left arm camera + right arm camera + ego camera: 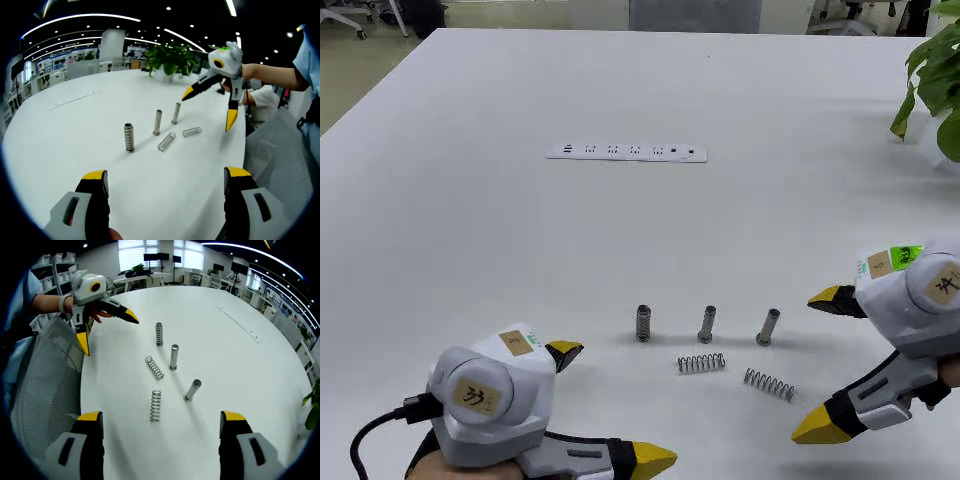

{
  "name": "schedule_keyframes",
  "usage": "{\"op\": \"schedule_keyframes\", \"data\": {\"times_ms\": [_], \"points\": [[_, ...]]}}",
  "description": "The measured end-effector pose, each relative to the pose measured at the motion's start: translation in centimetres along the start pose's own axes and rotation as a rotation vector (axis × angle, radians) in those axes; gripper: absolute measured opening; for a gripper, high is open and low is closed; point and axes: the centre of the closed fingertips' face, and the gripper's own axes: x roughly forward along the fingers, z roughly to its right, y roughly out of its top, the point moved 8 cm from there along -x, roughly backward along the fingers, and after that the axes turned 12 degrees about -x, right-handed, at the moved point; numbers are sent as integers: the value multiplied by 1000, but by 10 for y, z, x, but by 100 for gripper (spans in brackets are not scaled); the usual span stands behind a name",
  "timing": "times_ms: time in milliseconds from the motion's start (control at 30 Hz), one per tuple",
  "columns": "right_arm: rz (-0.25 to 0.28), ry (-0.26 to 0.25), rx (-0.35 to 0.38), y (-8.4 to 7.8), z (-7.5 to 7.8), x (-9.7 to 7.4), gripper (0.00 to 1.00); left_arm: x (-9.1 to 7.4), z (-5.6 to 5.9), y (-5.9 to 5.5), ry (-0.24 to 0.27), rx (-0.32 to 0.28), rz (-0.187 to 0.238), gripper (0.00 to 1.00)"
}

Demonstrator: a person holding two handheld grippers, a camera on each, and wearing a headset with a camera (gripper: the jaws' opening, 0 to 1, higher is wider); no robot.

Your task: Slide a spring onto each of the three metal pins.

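Left claw (610,405) and right claw (820,363) both gape wide and empty over the white worktop (470,250).

Just beyond their tips, the first loose spring (701,362) and, to its right, the second loose spring (769,384) lie flat. Behind them three pins stand in a row: the left pin (643,323) wears a fitted spring (643,318), while the middle pin (706,323) and right pin (768,327) are bare. Farther off lies a power strip (626,152), with a plant (932,85) at the far right. The left gripper view adds ceiling lights (80,18) of an open office and a blue sleeve (307,55). The right gripper view shows a mesh chair (45,390) at the worktop's near edge.
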Motion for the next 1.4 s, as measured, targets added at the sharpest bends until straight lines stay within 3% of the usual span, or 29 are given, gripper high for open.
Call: {"op": "schedule_keyframes", "data": {"times_ms": [500,733,900,1167,1233,1300,1400], "points": [[61,-129,153,-21,-19,-33,98,5,-4,5,-12,25,-20,100],[74,-153,209,-32,-27,-37,98,5,-6,5,-12,40,-36,100],[73,-139,210,-35,-32,-35,98,7,-4,9,-15,49,-40,100],[79,-126,204,-32,-35,-32,98,17,9,18,-45,115,-31,87],[76,-124,203,-32,-36,-32,98,20,13,22,-71,137,-21,76],[74,-123,204,-32,-37,-31,98,25,16,25,-78,147,-29,67],[75,-121,210,-33,-39,-31,98,35,19,28,-87,167,-57,64]]}}
